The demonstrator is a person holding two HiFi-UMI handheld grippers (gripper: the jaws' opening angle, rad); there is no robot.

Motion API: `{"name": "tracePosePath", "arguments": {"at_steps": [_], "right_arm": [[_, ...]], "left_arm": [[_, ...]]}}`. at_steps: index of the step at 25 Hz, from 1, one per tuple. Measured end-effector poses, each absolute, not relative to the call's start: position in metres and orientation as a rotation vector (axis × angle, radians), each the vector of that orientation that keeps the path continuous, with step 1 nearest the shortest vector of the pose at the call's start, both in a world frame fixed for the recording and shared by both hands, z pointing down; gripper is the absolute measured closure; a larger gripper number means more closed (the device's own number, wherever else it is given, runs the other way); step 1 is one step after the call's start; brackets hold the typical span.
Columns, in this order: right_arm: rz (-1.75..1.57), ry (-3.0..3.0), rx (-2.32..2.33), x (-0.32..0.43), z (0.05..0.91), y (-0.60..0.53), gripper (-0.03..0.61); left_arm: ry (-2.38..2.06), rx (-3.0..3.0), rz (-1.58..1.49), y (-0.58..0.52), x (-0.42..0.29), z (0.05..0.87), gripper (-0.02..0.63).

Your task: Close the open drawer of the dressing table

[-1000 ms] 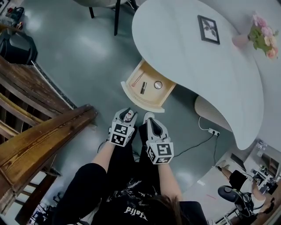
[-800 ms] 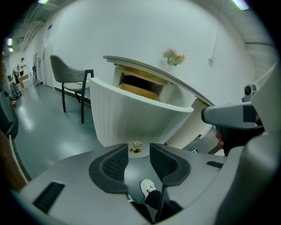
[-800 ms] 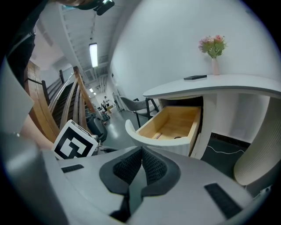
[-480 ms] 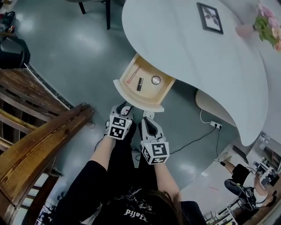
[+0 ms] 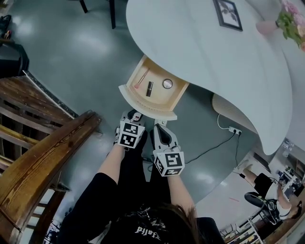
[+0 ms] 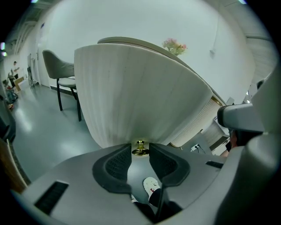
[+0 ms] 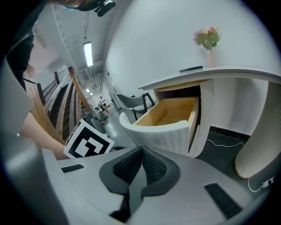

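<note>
The white dressing table (image 5: 205, 52) has its wooden drawer (image 5: 135, 97) pulled open, with a lipstick (image 5: 149, 88), a pink pen (image 5: 140, 79) and a round compact (image 5: 167, 84) inside. My left gripper (image 5: 135, 114) is right at the ribbed, curved drawer front (image 6: 131, 96). Its jaws have just been closing and stand open, with the brass knob (image 6: 140, 149) at their tips and the pads (image 6: 116, 165) not pressing on it. My right gripper (image 5: 160, 126) is shut and empty, just right of the left one, facing the drawer front (image 7: 160, 132).
A wooden stair rail (image 5: 43, 162) runs along the left. Chair legs (image 5: 112, 12) stand at the top. A ribbed pedestal (image 5: 228, 114) carries the table, with a power strip (image 5: 233, 129) and cable on the floor beside it. A picture frame (image 5: 228, 13) and flowers (image 5: 288, 19) are on top.
Both grippers have come down and closer to the drawer front; the left one now reaches it. The drawer stays open.
</note>
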State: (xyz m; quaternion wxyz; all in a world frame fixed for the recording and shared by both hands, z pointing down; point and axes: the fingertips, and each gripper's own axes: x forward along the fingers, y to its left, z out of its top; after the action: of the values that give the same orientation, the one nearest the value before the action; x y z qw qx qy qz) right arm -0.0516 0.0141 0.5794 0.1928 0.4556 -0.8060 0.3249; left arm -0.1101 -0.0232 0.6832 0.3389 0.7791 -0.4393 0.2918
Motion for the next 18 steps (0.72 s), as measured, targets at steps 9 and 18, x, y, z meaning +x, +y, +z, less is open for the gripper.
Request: {"name": "tracePosePath", "arguments": {"at_steps": [9, 18], "right_arm": [[0.914, -2.255, 1.275, -0.0533, 0.5801, 0.0094, 0.552], [0.897, -2.264, 1.265, -0.0581, 0.5778, 0.0091, 0.552]], "left_arm": [[-1.104, 2.004, 0.707, -0.0232, -0.1101, 0.6827, 0.489], [-1.113, 1.994, 0.719, -0.0270, -0.1099, 0.6820, 0.491]]}}
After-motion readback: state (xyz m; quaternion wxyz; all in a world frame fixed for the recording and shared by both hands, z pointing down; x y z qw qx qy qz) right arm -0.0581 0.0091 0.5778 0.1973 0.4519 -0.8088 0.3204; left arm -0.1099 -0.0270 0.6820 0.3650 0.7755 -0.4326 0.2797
